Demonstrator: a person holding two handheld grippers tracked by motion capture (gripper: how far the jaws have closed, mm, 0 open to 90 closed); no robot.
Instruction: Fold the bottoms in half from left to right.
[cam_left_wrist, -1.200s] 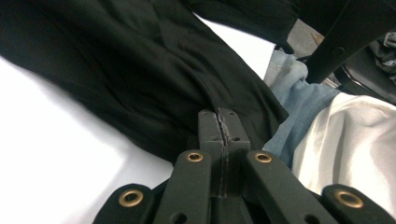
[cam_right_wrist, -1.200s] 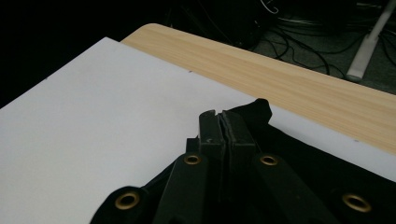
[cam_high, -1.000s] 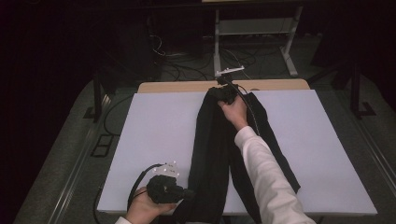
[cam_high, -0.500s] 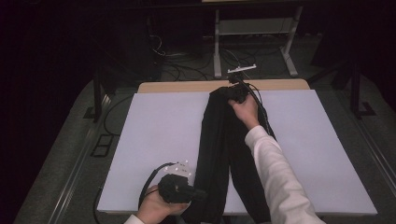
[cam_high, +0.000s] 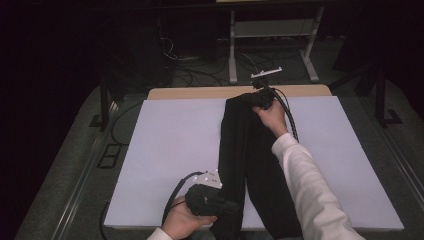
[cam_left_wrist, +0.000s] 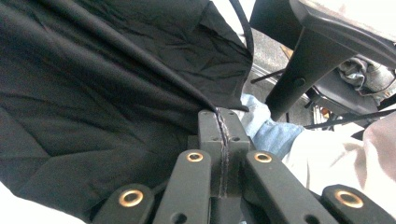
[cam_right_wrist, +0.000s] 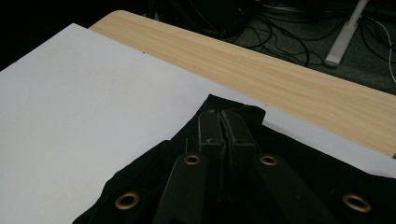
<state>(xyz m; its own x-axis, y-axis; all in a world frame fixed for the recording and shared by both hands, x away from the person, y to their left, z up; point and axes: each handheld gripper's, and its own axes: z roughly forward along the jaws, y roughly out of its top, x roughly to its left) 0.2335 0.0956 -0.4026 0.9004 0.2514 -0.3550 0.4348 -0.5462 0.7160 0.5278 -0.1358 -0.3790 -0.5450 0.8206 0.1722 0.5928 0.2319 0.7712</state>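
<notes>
Down the middle of the table (cam_high: 165, 150), on its white sheet, lies a long black cloth (cam_high: 245, 150), running from the near edge to the far edge. Each end is pinched by a pair of tongs. The left tongs (cam_left_wrist: 219, 135) are closed on a fold of the cloth at the near edge, where the left hand (cam_high: 182, 222) holds them just off the table; a thin seam of fabric is caught between the pressed jaws and the cloth fans away from them in taut creases. The right tongs (cam_right_wrist: 223, 128) are closed on the far end, close to the bare wooden strip (cam_right_wrist: 289, 88) beyond the sheet, with the right hand (cam_high: 272, 116) and its white sleeve stretched out over the cloth.

Holding both ends at once looks meant to pull the cloth straight along its length, probably to smooth it or line it up before a fold; gripping at the edges keeps the middle flat on the table.

Against the earlier high views, the right hand has gone a little farther and to the right, carrying the far end nearer the wooden strip. The left hand has shifted right along the near edge, closer to the cloth, and lifted slightly. Both grips are unchanged, and the cloth looks more stretched and narrower.
</notes>
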